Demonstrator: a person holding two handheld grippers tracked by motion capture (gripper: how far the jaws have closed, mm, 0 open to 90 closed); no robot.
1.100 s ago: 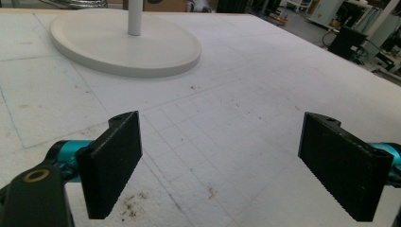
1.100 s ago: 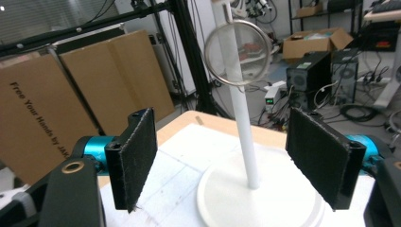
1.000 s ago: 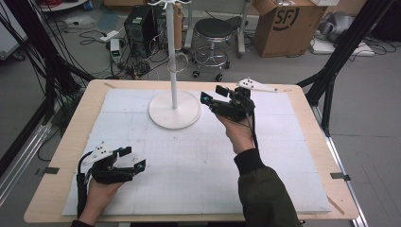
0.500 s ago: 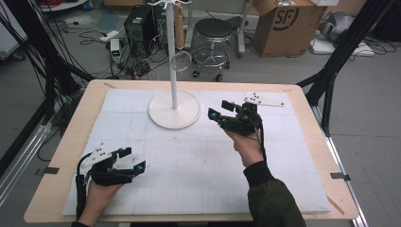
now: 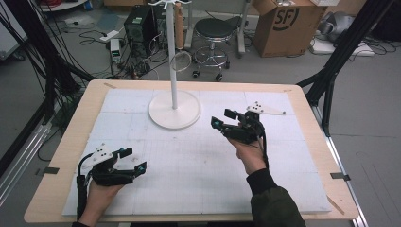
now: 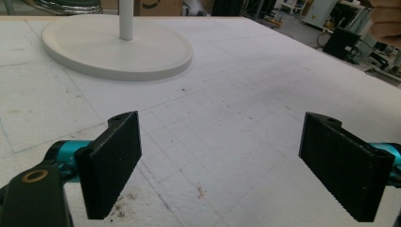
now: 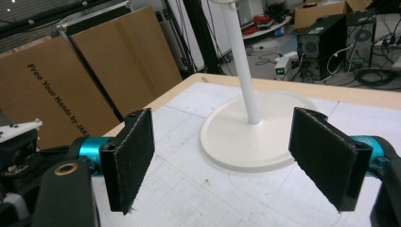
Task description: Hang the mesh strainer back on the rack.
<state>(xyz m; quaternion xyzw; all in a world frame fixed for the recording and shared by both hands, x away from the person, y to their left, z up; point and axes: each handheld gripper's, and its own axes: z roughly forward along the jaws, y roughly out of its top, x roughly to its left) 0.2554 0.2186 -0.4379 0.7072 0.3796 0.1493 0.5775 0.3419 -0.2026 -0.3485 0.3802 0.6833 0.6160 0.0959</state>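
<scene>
Your right gripper [image 5: 223,118] sits over the white mat [image 5: 198,170], right of centre, jaws spread wide with nothing between them. It points toward the white stand [image 5: 174,106], whose round base rests on the mat near the far edge, just left of the jaw tips; gripper and base are near each other but not touching. In the right gripper view your right gripper [image 7: 222,161] shows both black pads apart, and the white stand [image 7: 248,127] is seen through the gap: thin upright pole, flat disc base. Its jaws have just been opening a little more, with nothing gripped.

Your left gripper [image 5: 131,160] is at the near left corner of the mat, low over the surface, jaws also spread and empty. In the left gripper view your left gripper [image 6: 220,161] frames bare mat [image 6: 227,118], and the stand [image 6: 118,45] lies well ahead of it, toward the upper left. The left gripper is well apart from the stand and from your right gripper.

The grey three-cornered plate on the right gripper points toward the table's right edge. The wooden table [image 5: 326,156] rims the mat on all sides. Beyond it stand a black stool [image 5: 215,33] and a cardboard box [image 5: 283,23] on the floor.
</scene>
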